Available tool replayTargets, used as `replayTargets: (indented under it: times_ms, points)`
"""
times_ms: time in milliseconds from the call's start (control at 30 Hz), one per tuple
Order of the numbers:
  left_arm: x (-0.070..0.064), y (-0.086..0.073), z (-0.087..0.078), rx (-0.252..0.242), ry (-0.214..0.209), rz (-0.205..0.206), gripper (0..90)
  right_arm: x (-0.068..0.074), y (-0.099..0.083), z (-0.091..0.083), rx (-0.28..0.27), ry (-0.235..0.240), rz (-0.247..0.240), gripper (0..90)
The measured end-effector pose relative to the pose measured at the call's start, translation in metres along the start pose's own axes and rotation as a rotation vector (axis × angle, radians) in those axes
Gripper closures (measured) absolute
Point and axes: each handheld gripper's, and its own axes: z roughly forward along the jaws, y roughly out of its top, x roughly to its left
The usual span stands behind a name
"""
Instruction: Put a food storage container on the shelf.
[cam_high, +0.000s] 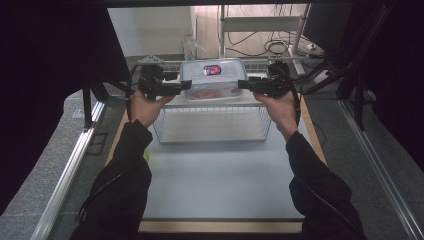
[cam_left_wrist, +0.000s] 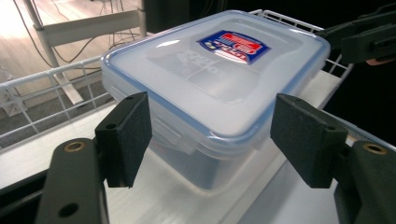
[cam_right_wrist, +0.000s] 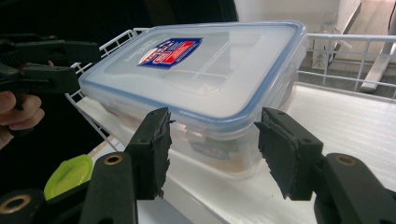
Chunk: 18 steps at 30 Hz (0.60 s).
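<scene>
Lidded food container (cam_high: 213, 80) sits long axis 9-to-3 on the wire rack (cam_high: 212, 125); left gripper (cam_high: 186, 86) and right gripper (cam_high: 242, 85) flank its ends, jaws spread

One plastic box (cam_high: 213, 79) with one blue-rimmed lid (cam_left_wrist: 215, 65) sits at the far side of the bench (cam_high: 220, 185). The lid bears one red-and-blue label (cam_high: 212, 70). One white wire rack (cam_high: 212, 125) stands there. Two tongs, left (cam_high: 189, 84) and right (cam_high: 241, 84), flank the box. One green cap (cam_right_wrist: 69, 174) lies on the left.
</scene>
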Motion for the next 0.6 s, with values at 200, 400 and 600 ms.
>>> replayTargets:
  times_ms: [200,400,600]
  points:
    - [-0.009,-0.010,-0.015,-0.004,0.013,0.021,36.6,0.006,-0.007,-0.009,-0.009,-0.012,-0.041,53.6]
    - [-0.009,-0.023,-0.013,0.039,-0.012,-0.015,61.9,0.015,-0.018,-0.006,0.062,-0.002,-0.109,79.3]
    - [-0.008,-0.024,0.000,0.074,0.017,-0.030,73.5,0.018,-0.020,0.010,0.104,-0.019,-0.155,87.2]
